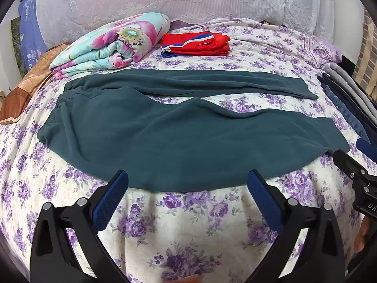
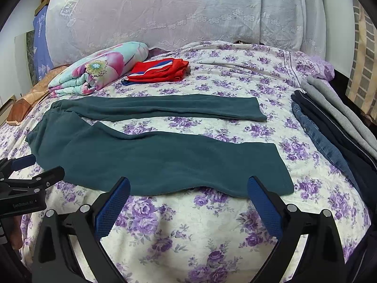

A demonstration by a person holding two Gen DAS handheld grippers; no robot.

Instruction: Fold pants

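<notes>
Dark teal fleece pants (image 1: 179,139) lie flat on the flowered bed (image 1: 193,226), waist to the left, both legs spread apart and running right; they also show in the right wrist view (image 2: 165,160). My left gripper (image 1: 187,176) is open and empty, its fingertips just above the near edge of the near leg. My right gripper (image 2: 188,184) is open and empty over the near leg's edge close to the cuff (image 2: 282,167). The right gripper also shows at the right edge of the left wrist view (image 1: 353,165), and the left gripper at the left edge of the right wrist view (image 2: 30,174).
A folded red garment (image 1: 195,44) and a rolled flowered quilt (image 1: 110,44) lie beyond the pants. A stack of jeans and grey clothes (image 2: 334,127) lies along the bed's right edge. Large pillows (image 1: 165,0) stand at the back.
</notes>
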